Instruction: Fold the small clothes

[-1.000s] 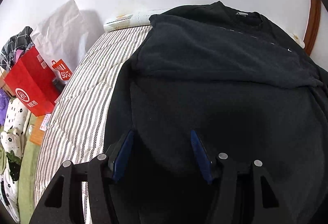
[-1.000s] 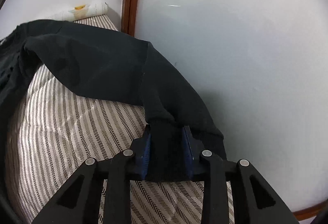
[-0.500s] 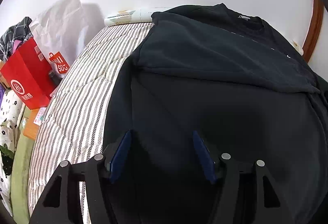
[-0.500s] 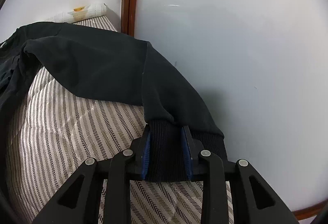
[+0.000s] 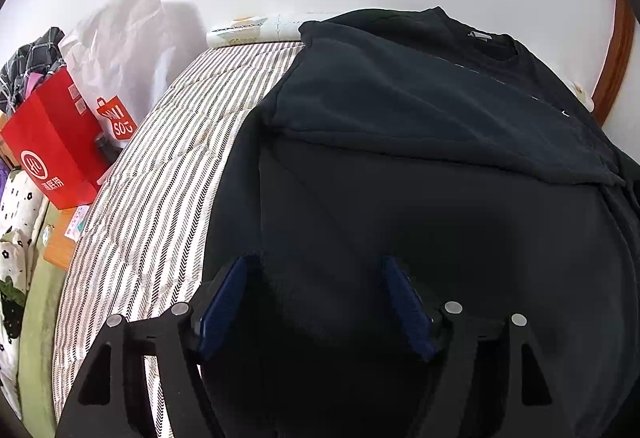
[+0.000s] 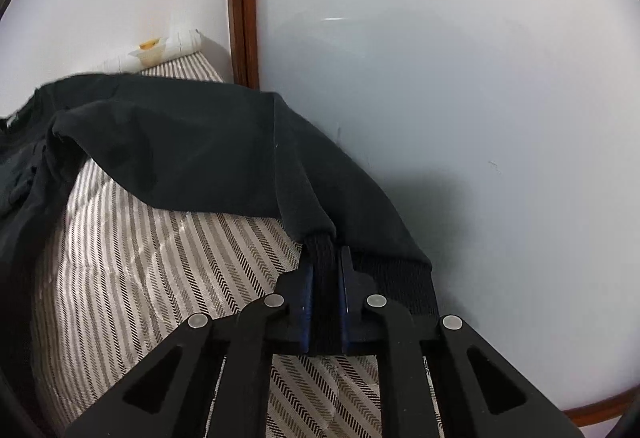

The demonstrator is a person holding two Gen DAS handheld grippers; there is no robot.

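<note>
A black sweatshirt (image 5: 420, 165) lies spread on the striped bed (image 5: 160, 189), with one sleeve folded across its chest. My left gripper (image 5: 316, 302) is open and hovers just above the sweatshirt's lower body, empty. In the right wrist view the other sleeve (image 6: 208, 149) stretches from the body toward me along the white wall. My right gripper (image 6: 325, 302) is shut on this sleeve's ribbed cuff (image 6: 324, 278), just above the striped bed (image 6: 140, 278).
A red paper bag (image 5: 56, 153), a white plastic bag (image 5: 120, 49) and patterned fabrics stand left of the bed. A white roll (image 5: 256, 27) lies at the bed's far edge. A white wall panel with wooden trim (image 6: 242, 1) stands close on the right.
My right gripper's jaws have closed tight on the sleeve cuff, bunching it. My left gripper has stayed open and shifted slightly over the sweatshirt.
</note>
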